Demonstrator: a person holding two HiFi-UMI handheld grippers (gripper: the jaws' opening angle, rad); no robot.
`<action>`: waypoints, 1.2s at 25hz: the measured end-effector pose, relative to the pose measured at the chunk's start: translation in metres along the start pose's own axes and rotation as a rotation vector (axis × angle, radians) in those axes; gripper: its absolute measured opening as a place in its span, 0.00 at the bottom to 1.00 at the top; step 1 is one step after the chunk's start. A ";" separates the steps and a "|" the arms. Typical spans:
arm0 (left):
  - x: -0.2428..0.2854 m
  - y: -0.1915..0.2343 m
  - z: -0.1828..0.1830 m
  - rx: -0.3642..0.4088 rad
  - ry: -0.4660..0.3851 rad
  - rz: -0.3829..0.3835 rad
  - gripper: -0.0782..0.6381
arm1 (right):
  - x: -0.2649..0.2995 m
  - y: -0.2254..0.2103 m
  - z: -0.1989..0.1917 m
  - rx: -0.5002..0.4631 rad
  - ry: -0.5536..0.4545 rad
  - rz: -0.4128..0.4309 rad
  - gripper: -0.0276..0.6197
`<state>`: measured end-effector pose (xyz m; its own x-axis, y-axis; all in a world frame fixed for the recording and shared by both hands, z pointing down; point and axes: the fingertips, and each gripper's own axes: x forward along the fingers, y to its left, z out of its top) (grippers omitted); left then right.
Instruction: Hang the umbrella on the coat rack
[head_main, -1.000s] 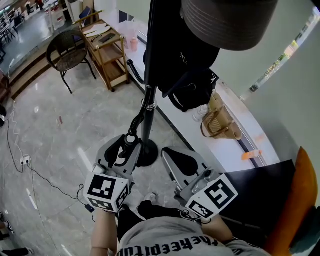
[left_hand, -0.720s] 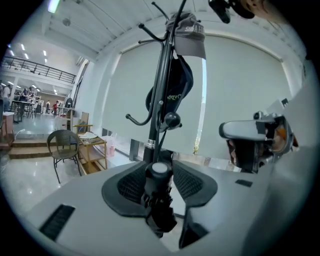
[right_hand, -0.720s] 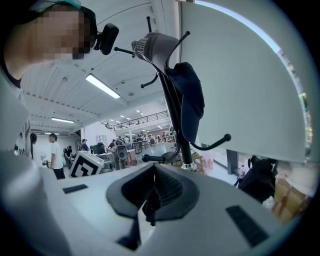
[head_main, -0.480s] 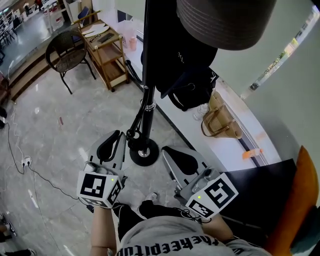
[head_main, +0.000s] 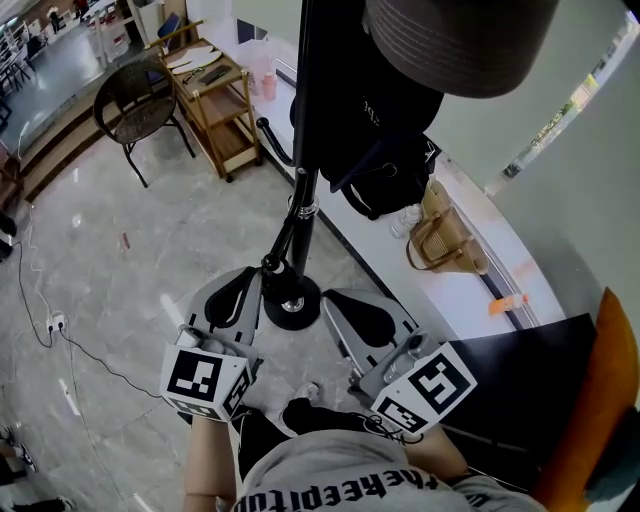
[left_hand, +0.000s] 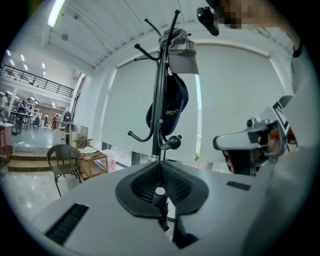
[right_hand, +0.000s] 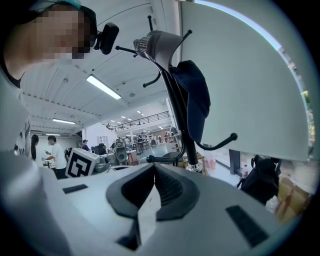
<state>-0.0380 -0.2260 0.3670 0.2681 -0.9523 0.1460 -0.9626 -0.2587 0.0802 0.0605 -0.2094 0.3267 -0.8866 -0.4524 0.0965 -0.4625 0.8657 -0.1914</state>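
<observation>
The umbrella's slim tip (left_hand: 159, 192) is pinched by the just-closed left claw (head_main: 255, 290); the right claw (head_main: 340, 308) is closed on nothing. With so thin a hold, slippage is risked before the coat-rack hook (head_main: 270, 263) is reached.

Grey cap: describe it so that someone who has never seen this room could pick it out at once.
Look for the tall black coat rack in front of the pale blind. The grey cap sits at its very top, on the upper prongs. It is the highest and palest item; the navy cap hangs below it.
</observation>
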 end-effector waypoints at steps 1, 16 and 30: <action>-0.001 -0.001 0.001 0.002 0.000 -0.003 0.14 | 0.000 0.001 0.000 -0.001 -0.001 0.000 0.06; -0.039 0.004 0.014 0.014 -0.014 -0.047 0.13 | 0.016 0.045 0.006 -0.020 -0.027 0.003 0.06; -0.069 0.004 0.029 0.044 -0.037 -0.156 0.13 | 0.022 0.086 0.014 -0.036 -0.063 -0.075 0.06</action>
<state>-0.0611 -0.1658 0.3281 0.4134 -0.9051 0.0991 -0.9105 -0.4098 0.0557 0.0014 -0.1479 0.2992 -0.8479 -0.5280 0.0477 -0.5287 0.8353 -0.1506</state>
